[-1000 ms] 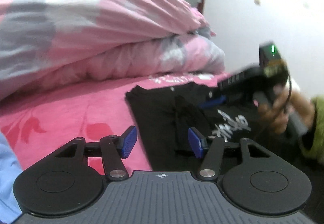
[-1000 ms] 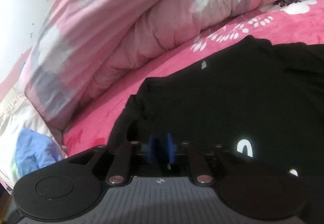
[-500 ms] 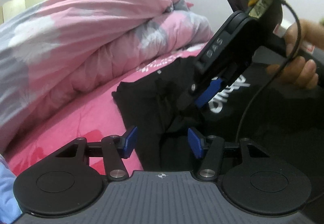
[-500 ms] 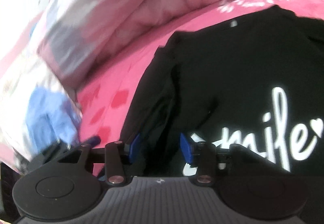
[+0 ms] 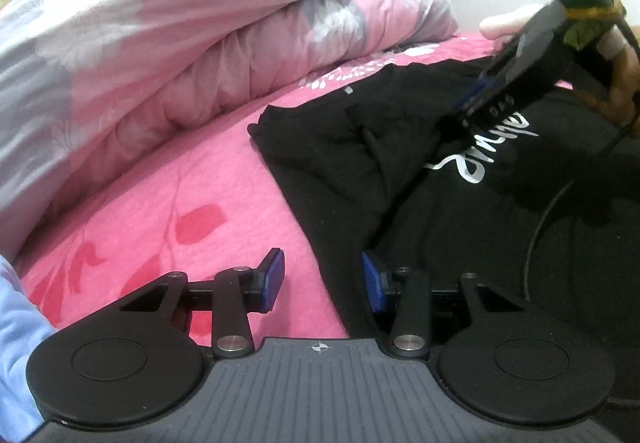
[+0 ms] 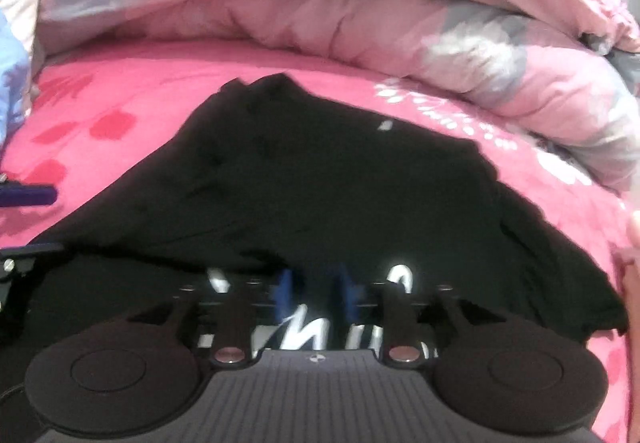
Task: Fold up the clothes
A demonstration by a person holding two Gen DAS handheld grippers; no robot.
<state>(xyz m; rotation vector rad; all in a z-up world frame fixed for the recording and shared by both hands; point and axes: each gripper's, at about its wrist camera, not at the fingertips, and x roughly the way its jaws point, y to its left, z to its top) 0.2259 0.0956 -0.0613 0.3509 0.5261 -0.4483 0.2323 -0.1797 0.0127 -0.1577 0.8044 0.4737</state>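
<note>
A black T-shirt [image 5: 360, 171] with white lettering [image 5: 480, 163] lies flat on the pink bed sheet [image 5: 180, 211], its left sleeve folded inward. My left gripper [image 5: 320, 283] is open low over the shirt's left edge, one pad over the sheet and the other over black cloth. In the left wrist view the right gripper [image 5: 480, 91], held by a hand [image 5: 620, 83], hovers tilted over the shirt's chest. In its own blurred view my right gripper [image 6: 316, 293] has a narrow gap between its blue pads, above the lettering [image 6: 304, 327], and I see nothing pinched. The shirt [image 6: 320, 183] fills that view.
A bulky pink and grey duvet [image 5: 180, 43] is heaped along the far side of the bed, also seen as the duvet [image 6: 360, 3] behind the shirt. Light blue cloth [image 5: 16, 343] lies at the near left. A cable [image 5: 536, 243] trails over the shirt.
The right gripper, shut a second ago, opened and swung over the lettering; its gap is narrower now. The left gripper stayed open and came nearer the shirt's left edge.
</note>
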